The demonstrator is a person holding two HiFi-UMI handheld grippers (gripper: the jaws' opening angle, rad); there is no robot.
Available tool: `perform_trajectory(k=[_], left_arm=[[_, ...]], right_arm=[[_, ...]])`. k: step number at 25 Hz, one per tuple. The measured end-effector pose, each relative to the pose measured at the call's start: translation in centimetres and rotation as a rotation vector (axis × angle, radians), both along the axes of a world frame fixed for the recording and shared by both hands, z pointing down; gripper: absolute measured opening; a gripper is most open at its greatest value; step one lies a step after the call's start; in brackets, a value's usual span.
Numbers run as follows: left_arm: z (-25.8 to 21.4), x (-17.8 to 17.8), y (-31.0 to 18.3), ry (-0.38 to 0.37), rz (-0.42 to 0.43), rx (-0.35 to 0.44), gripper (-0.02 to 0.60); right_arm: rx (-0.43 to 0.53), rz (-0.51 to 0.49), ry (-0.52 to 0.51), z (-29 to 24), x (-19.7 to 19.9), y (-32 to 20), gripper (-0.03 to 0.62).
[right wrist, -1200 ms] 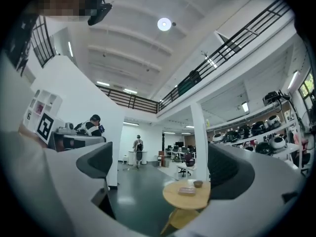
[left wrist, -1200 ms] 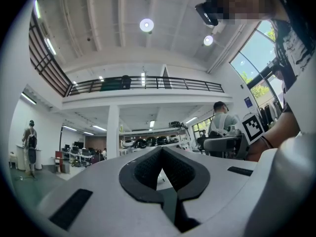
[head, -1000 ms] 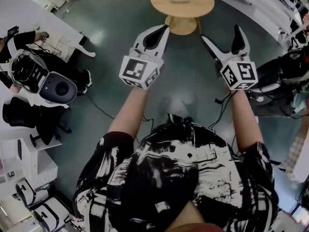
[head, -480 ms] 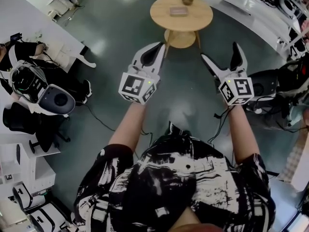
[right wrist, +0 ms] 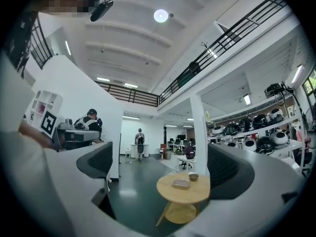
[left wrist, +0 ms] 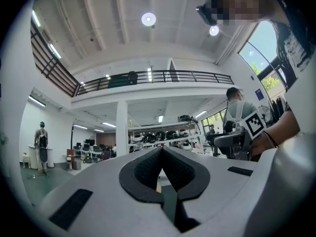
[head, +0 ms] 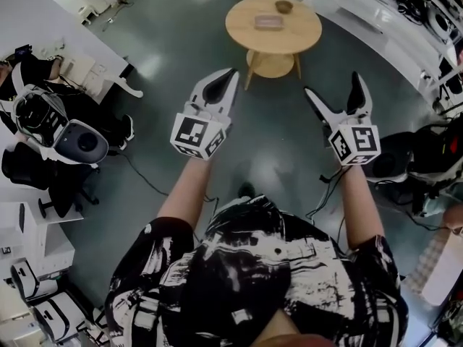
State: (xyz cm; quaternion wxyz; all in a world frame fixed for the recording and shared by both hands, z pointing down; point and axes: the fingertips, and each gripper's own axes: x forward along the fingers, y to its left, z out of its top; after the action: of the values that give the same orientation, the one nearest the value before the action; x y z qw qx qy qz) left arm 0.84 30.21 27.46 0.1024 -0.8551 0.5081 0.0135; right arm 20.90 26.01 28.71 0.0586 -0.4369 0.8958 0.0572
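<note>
- Your left hand-held gripper [head: 231, 73] had its jaws pressed together, holding nothing.
- Your right hand-held gripper [head: 332, 84] gaped wide, empty, well apart from the round table [head: 242, 29].

table [head: 304, 38] ahead of left tongs [head: 230, 75] and right tongs [head: 332, 84] | tray [head: 268, 22], bowl [head: 283, 6] on table | bowl behind tray
</note>
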Motion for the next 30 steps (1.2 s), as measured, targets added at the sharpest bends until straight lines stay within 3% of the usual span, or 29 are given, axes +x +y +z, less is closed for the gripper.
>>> perform_trajectory(k=[5, 13, 23, 30], left_arm=[[1.5, -1.2, -3.2, 0.000, -0.002, -0.003, -0.002], [2.8, -6.5, -14.1, 0.031, 0.046, 0.022, -0.002], [3.1, -15.5, -28.3, 0.020, 0.112, 0.030, -0.002], [3.5, -16.8, -34.0, 0.049, 0.117, 0.018, -0.002]], right_arm=[[-0.004, 0.008, 0.019, 1.6, -0.7, -3.3, 0.574], [0.009, 0.036, 0.020, 2.0, -6.4, -13.5, 0.574], [0.012, 0.091, 0.037, 1.9, -14.5, -26.6, 0.572], [-0.013, 0.130, 0.055, 2.6, -14.3, -32.4, 0.572]])
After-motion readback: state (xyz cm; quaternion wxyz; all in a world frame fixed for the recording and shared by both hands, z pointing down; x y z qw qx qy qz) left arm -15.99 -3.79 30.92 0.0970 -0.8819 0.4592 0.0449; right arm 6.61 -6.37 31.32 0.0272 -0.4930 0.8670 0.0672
